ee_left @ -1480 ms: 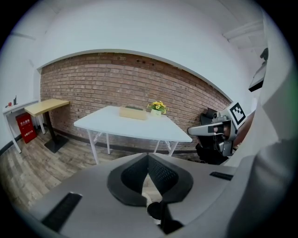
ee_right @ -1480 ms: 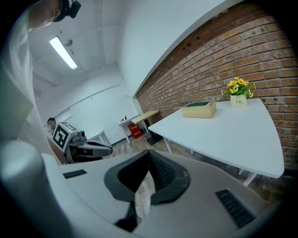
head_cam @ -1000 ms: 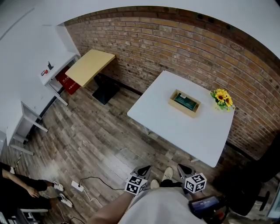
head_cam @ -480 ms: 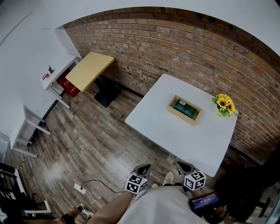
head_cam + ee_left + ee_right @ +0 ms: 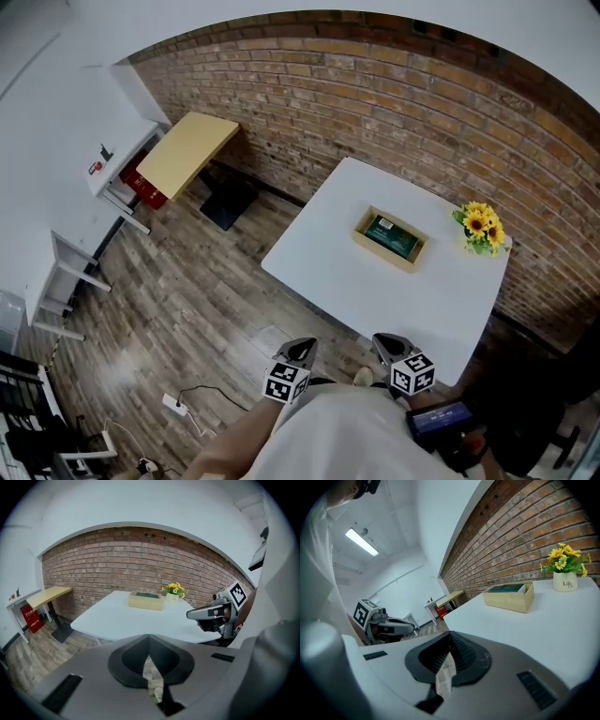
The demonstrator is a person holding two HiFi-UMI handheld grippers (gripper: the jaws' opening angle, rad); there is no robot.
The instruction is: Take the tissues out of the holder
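A wooden holder [image 5: 388,241] with a green tissue pack [image 5: 392,234] in it stands on the white table [image 5: 356,281], toward its far side. Both grippers hang below the table's near edge, well short of the holder. My left gripper [image 5: 300,351] and right gripper [image 5: 388,344] are side by side, both shut with nothing between the jaws. The left gripper view shows the holder [image 5: 146,601] far ahead across the tabletop, with the right gripper [image 5: 199,614] off to the side. In the right gripper view the holder [image 5: 510,597] sits ahead beside the brick wall.
A small vase of sunflowers [image 5: 480,228] stands at the table's far right corner. A yellow-topped desk [image 5: 186,147] and a white desk [image 5: 112,169] stand at the left. A power strip [image 5: 173,405] with its cable lies on the wood floor. A dark chair [image 5: 544,394] is at the right.
Both grippers have moved toward the table, which now lies closer in the head view. The person seated at the lower left has gone out of view.
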